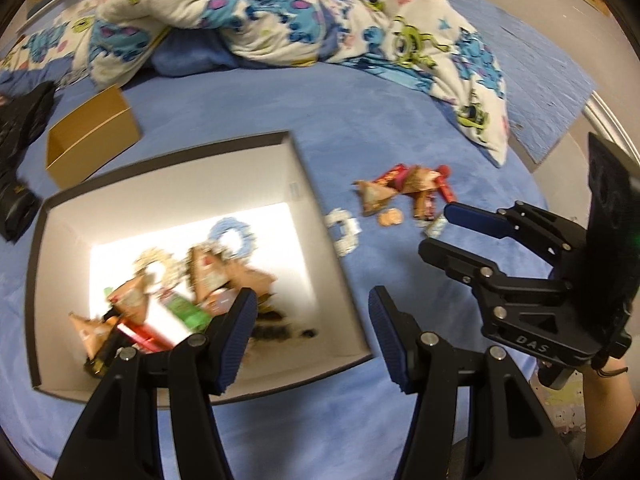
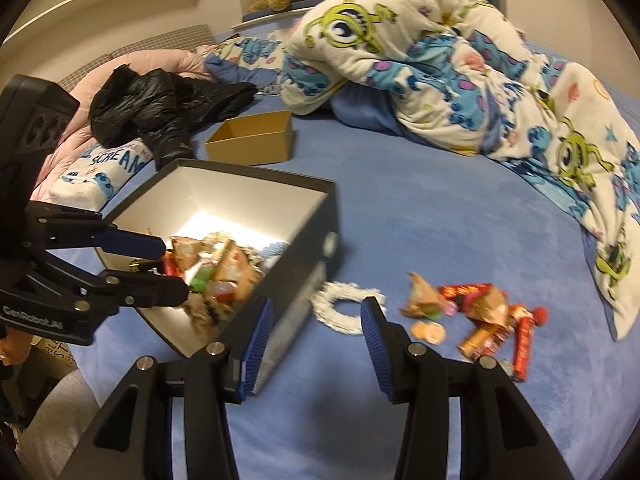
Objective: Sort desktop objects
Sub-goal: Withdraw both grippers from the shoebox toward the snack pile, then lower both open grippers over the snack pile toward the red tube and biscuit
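A dark box with a white inside (image 1: 300,168) (image 2: 320,216) sits on the blue bed and holds snack packets and scrunchies (image 1: 160,296) (image 2: 216,268). My left gripper (image 1: 312,332) (image 2: 172,268) is open and empty over the box's near right corner. A white scrunchie (image 1: 344,232) (image 2: 344,308) lies just right of the box. A pile of snack packets and coins (image 1: 408,196) (image 2: 476,316) lies further right. My right gripper (image 2: 318,344) (image 1: 436,232) is open and empty, low over the white scrunchie.
A small open brown cardboard box (image 1: 88,136) (image 2: 252,136) stands behind the dark box. A black jacket (image 2: 160,104) lies at the far left. A bunched cartoon blanket (image 1: 280,12) (image 2: 460,64) covers the back and right of the bed.
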`<state>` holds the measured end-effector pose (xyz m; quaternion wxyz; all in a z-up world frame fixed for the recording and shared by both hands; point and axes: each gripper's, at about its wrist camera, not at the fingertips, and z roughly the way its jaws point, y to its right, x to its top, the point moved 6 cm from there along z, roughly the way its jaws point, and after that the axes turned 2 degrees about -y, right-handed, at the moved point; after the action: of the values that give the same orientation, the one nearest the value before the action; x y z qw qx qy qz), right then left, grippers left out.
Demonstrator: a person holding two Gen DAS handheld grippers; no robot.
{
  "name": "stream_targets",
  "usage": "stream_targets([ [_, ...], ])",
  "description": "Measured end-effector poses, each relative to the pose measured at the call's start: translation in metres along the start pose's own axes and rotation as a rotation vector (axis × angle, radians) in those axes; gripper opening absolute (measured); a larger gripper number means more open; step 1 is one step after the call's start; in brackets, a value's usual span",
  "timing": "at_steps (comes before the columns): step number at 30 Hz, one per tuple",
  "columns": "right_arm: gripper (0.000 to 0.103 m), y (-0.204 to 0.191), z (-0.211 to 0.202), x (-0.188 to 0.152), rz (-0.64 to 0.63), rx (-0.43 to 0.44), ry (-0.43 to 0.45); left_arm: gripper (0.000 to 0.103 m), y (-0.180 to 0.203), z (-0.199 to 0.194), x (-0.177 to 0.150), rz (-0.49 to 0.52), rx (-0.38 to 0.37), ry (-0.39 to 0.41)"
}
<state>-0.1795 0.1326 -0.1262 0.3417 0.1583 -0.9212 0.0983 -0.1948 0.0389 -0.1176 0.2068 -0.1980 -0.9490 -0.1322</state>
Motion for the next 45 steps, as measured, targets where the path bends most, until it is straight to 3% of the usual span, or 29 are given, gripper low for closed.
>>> stream_targets([
  [19,0.047,0.120,-0.014,-0.056,0.107,-0.101,-0.029,0.059,0.106,0.084,0.027,0.079,-0.102,-0.061],
  [32,0.047,0.189,0.010,-0.081,0.173,-0.131,-0.048,0.058,0.114,0.150,0.039,0.083,-0.100,-0.086],
  [45,0.047,0.212,0.042,-0.087,0.189,-0.123,-0.057,0.058,0.108,0.196,0.052,0.077,-0.068,-0.086],
])
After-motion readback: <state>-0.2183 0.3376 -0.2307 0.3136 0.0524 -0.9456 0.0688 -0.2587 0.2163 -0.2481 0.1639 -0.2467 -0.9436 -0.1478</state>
